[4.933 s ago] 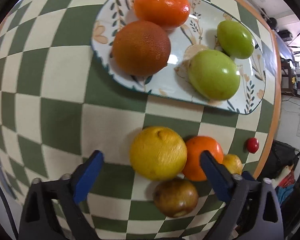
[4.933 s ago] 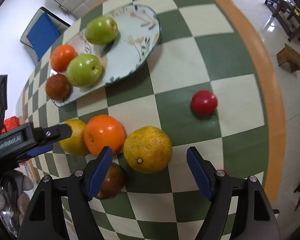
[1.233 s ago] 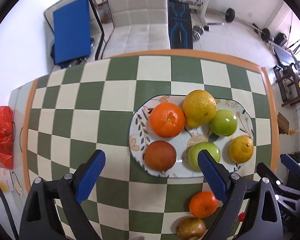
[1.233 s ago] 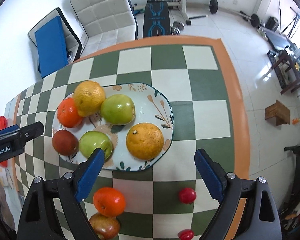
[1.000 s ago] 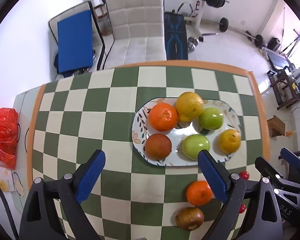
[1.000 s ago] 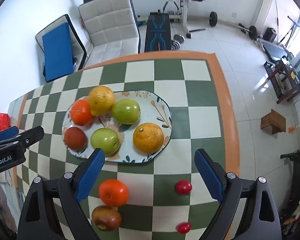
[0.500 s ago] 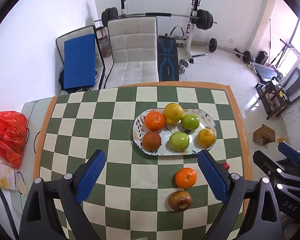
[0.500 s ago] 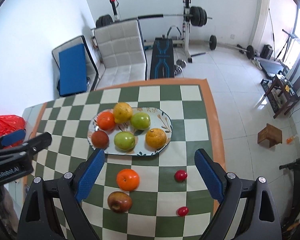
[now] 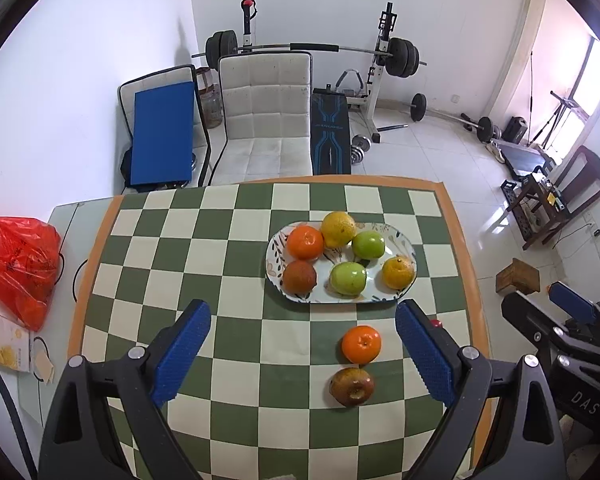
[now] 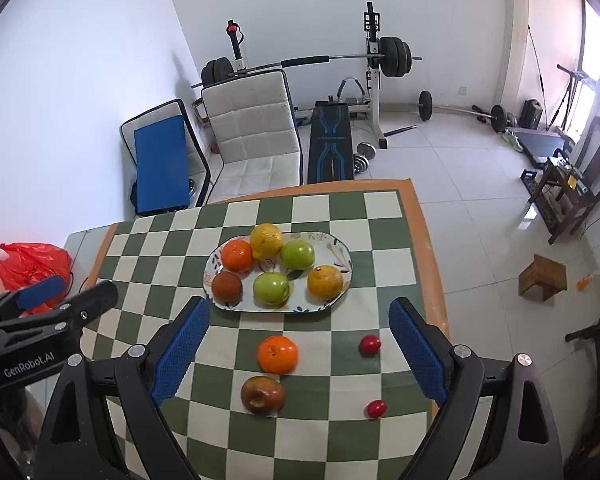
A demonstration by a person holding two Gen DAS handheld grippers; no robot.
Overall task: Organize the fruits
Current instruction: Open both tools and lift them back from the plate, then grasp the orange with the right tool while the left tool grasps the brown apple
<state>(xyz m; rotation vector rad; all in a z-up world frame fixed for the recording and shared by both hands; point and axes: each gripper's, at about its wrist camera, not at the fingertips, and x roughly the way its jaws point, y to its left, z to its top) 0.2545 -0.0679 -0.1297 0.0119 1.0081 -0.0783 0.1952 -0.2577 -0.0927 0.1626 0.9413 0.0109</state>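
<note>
An oval patterned plate (image 9: 406,240) (image 10: 340,250) on the checkered table holds several fruits: an orange (image 9: 305,242), a yellow citrus (image 9: 338,229), two green apples (image 9: 348,278), a brown-red fruit (image 9: 299,277) and a yellow-orange citrus (image 9: 398,272). On the cloth nearer me lie an orange (image 9: 361,344) (image 10: 277,354), a brownish apple (image 9: 351,386) (image 10: 262,395) and two small red tomatoes (image 10: 369,344) (image 10: 376,408). My left gripper (image 9: 302,350) and right gripper (image 10: 298,344) are both open, empty and held high above the table.
The green-and-cream checkered table (image 9: 188,264) has an orange border. A red plastic bag (image 9: 18,258) lies off its left side. A white chair (image 9: 266,120), a blue pad (image 9: 162,132) and a weight bench (image 10: 332,140) stand behind. A wooden stool (image 10: 542,278) stands on the floor at right.
Both grippers have pulled up and back from the table, so the fruits look smaller and more of the room shows. Since 4.9 s ago, two citrus fruits went onto the plate.
</note>
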